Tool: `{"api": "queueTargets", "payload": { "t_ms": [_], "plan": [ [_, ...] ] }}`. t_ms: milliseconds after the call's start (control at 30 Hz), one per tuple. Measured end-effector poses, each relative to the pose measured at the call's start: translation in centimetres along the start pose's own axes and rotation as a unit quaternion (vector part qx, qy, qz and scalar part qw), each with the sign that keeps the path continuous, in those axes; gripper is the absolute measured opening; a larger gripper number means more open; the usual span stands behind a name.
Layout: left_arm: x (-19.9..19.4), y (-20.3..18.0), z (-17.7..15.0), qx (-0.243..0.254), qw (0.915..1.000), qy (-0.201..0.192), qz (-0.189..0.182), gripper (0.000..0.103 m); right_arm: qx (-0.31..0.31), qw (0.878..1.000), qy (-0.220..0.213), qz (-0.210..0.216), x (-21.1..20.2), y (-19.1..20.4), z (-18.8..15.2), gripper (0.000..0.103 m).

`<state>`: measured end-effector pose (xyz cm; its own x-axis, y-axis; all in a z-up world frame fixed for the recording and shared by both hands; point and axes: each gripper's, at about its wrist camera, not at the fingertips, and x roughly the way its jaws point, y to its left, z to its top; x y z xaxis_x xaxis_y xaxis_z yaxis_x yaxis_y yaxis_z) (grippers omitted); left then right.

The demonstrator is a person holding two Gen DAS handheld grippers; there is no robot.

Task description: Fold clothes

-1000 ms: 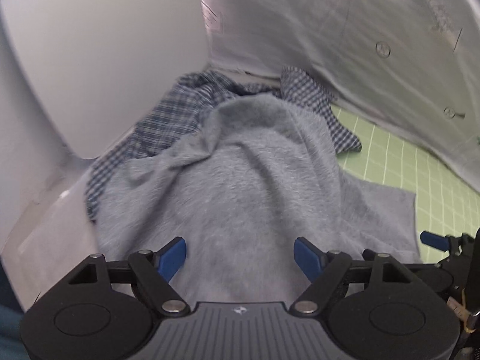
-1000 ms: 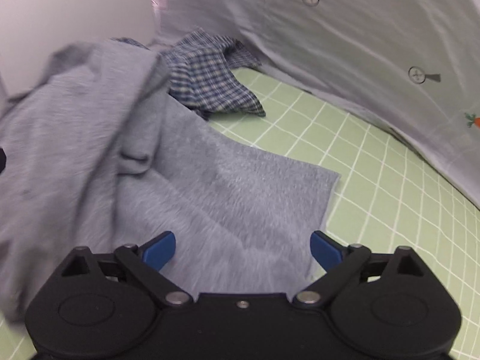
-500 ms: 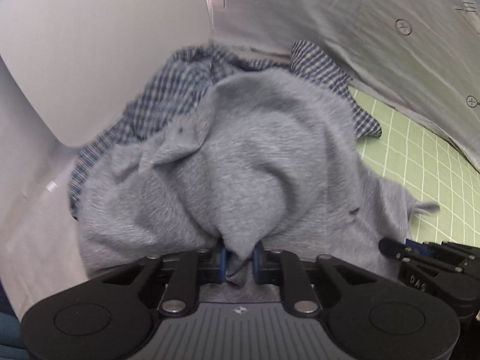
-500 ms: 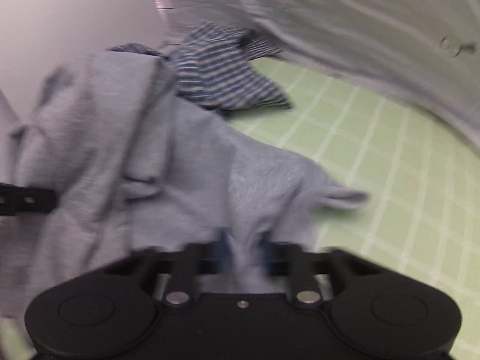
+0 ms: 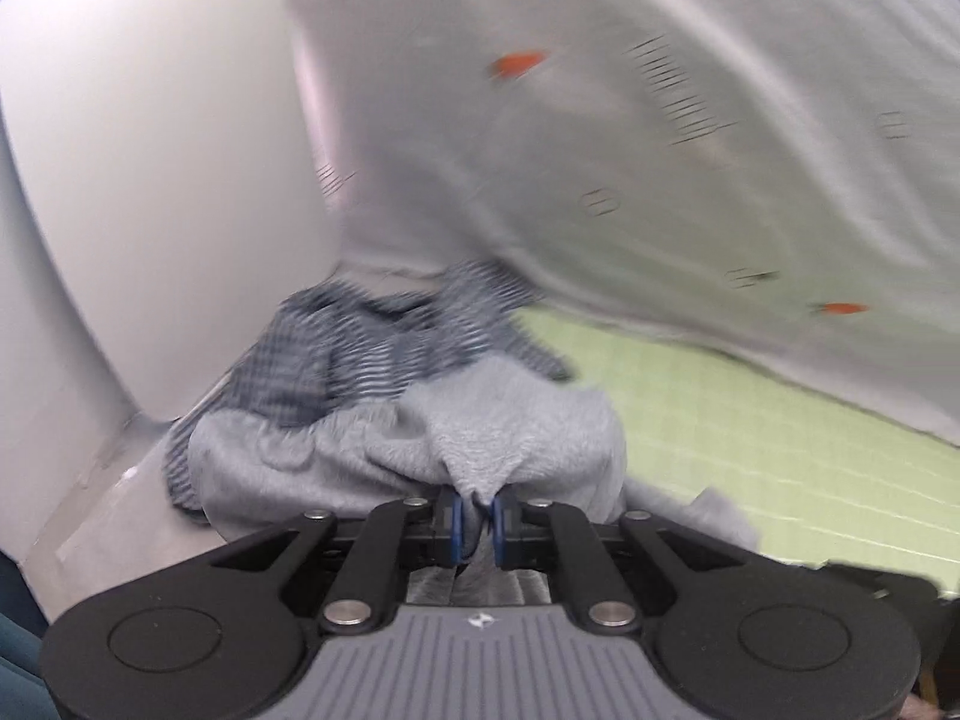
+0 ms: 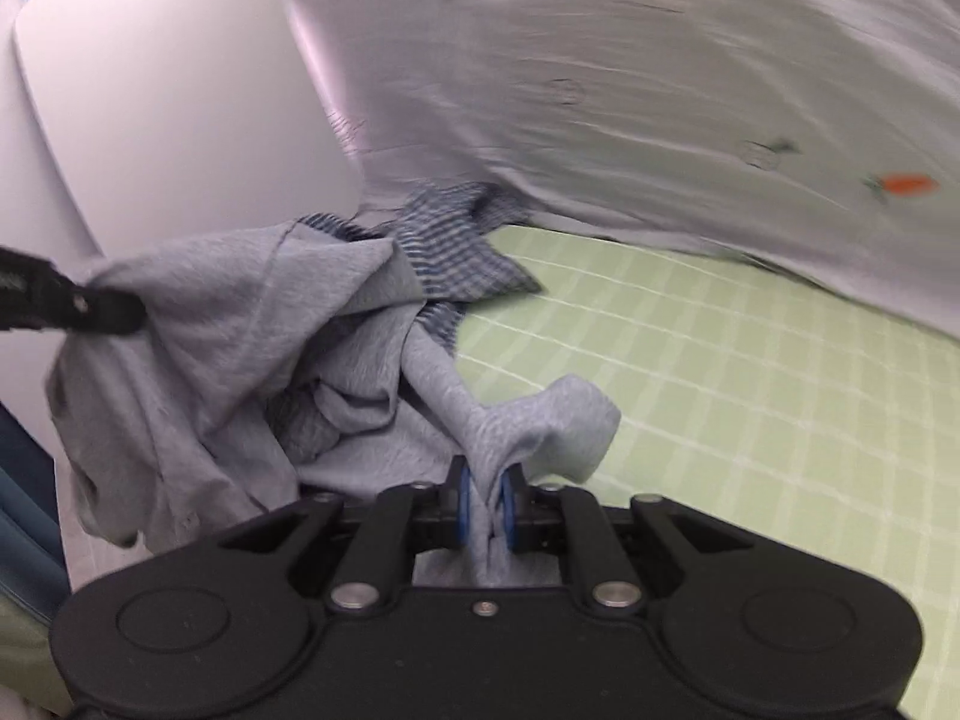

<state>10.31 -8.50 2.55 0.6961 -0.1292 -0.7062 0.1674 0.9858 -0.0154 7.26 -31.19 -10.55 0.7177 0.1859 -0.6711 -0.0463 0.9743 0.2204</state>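
A grey knit garment (image 5: pixel 510 426) hangs bunched between both grippers, lifted off the green grid mat (image 5: pixel 750 420). My left gripper (image 5: pixel 477 519) is shut on a pinch of its fabric. My right gripper (image 6: pixel 485 510) is shut on another fold of the same garment (image 6: pixel 252 324). The left gripper also shows at the left edge of the right wrist view (image 6: pixel 72 303), holding the cloth up. A blue checked shirt (image 5: pixel 372 348) lies crumpled behind the grey garment, also seen in the right wrist view (image 6: pixel 456 240).
A white sheet with small orange carrot prints (image 5: pixel 660 150) hangs along the back and right, also in the right wrist view (image 6: pixel 660 72). A white panel (image 5: pixel 150 180) stands at the left. The green mat (image 6: pixel 750 360) stretches to the right.
Both grippers went from open over the flat grey garment to shut on it, then lifted it. The garment is now raised and bunched, and both views have tilted up.
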Motion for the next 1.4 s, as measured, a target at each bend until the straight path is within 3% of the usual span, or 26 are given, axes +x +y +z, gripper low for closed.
{"api": "queueTargets", "payload": {
  "t_ms": [267,467,600,667,767,800,867,933,1000,1033,1167,1300,1400],
  "plan": [
    [-6.2,-11.0,-2.2,0.030,0.9936,-0.019,-0.107,0.009,0.019,0.994,-0.055,-0.090,-10.4,-8.6,-3.4,0.011],
    [-8.1,-17.0,-4.1,0.018,0.9840,-0.001,-0.177,0.010,0.074,0.968,-0.111,-0.213,-19.1,-18.1,-5.0,0.011],
    [-6.1,-20.2,-5.0,0.014,0.9849,0.012,-0.172,0.010,0.113,0.947,-0.130,-0.272,-22.0,-24.6,-5.2,0.011],
    [-3.7,-21.5,-5.7,0.006,0.9869,0.054,-0.152,0.012,0.122,0.939,-0.113,-0.299,-21.8,-27.1,-5.5,0.013],
    [-0.5,-22.3,-6.6,0.002,0.9843,0.114,-0.135,0.018,0.126,0.935,-0.079,-0.323,-20.7,-29.5,-6.5,0.033],
    [0.0,-22.4,-6.9,0.006,0.9842,0.123,-0.127,0.020,0.127,0.934,-0.069,-0.327,-20.3,-30.1,-6.9,0.049],
    [0.2,-22.7,-7.4,0.025,0.9845,0.128,-0.118,0.028,0.139,0.933,-0.052,-0.328,-19.5,-30.4,-7.8,0.057],
    [0.2,-22.8,-7.6,0.047,0.9834,0.129,-0.119,0.050,0.164,0.931,-0.036,-0.324,-19.2,-30.7,-9.1,0.065],
    [0.7,-23.0,-8.0,0.057,0.9806,0.138,-0.126,0.067,0.197,0.927,-0.022,-0.318,-18.8,-30.9,-10.5,0.070],
    [1.1,-23.1,-8.1,0.060,0.9788,0.146,-0.130,0.070,0.216,0.924,-0.013,-0.315,-18.4,-31.0,-11.0,0.070],
    [3.8,-24.2,-9.7,0.067,0.9676,0.208,-0.126,0.070,0.281,0.911,0.021,-0.302,-16.7,-31.5,-13.2,0.072],
    [6.1,-24.6,-11.5,0.090,0.9570,0.253,-0.110,0.070,0.303,0.901,0.048,-0.307,-15.4,-31.6,-14.4,0.076],
    [7.8,-24.1,-12.4,0.080,0.9542,0.270,-0.101,0.069,0.309,0.899,0.058,-0.305,-14.5,-32.1,-15.0,0.076]
  ]
}}
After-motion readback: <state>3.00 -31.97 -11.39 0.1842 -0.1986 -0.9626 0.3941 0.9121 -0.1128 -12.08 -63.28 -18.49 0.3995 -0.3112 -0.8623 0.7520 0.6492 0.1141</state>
